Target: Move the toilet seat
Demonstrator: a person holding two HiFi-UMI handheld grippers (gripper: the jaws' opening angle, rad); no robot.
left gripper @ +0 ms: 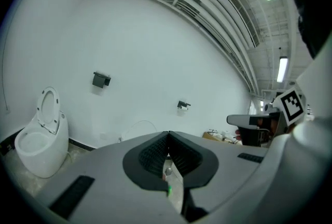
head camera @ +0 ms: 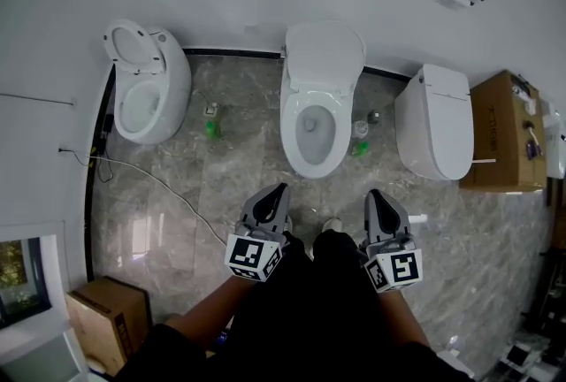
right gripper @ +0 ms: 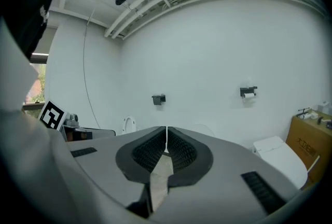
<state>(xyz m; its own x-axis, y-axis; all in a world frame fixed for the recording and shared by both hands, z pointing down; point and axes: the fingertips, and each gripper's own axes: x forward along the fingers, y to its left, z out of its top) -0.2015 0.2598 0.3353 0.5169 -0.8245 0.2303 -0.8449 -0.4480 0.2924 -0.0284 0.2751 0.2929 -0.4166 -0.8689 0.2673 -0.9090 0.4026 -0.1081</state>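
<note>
Marble floor (head camera: 239, 177) with three toilets at the wall: the middle toilet (head camera: 320, 97) has its toilet seat (head camera: 293, 122) apparently down on the bowl, well ahead of left gripper (head camera: 279, 193) and right gripper (head camera: 378, 197), both empty, jaws pressed together, so closed tips could skid off the smooth rim and drop it.

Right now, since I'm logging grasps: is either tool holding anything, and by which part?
Nothing is held. The left tool and the right tool are both shut and empty, hanging in front of the middle toilet without touching it.
</note>
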